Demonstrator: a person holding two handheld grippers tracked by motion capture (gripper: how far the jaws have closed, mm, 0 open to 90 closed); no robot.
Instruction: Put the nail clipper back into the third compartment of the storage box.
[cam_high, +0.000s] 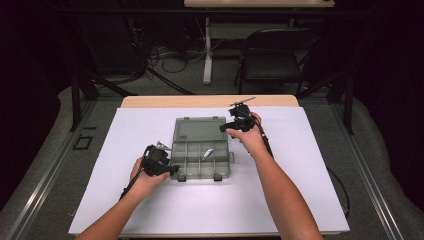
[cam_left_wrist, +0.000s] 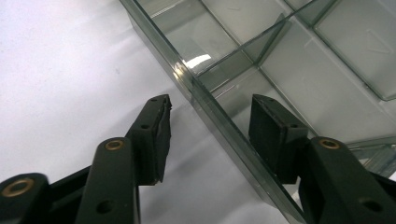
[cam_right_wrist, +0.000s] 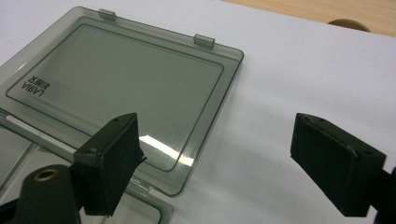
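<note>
Forearms at 6 o'clock. Left gripper (cam_left_wrist: 208, 123) jaws half-wide, straddling box (cam_high: 202, 152) side wall, not pressing yet. Right gripper (cam_right_wrist: 243, 163) jaws wide beside lid (cam_right_wrist: 126, 88). Box mid-counter (cam_high: 300, 165), long axis 9–3, lid flat toward 12. Prob. light, stiff, slick plastic; grab walls/lid edge.

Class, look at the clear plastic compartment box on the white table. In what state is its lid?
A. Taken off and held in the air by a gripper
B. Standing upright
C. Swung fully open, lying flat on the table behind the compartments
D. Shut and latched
C: the lid lies flat on the white table behind the open compartments of the box, still joined along the hinge.
</note>
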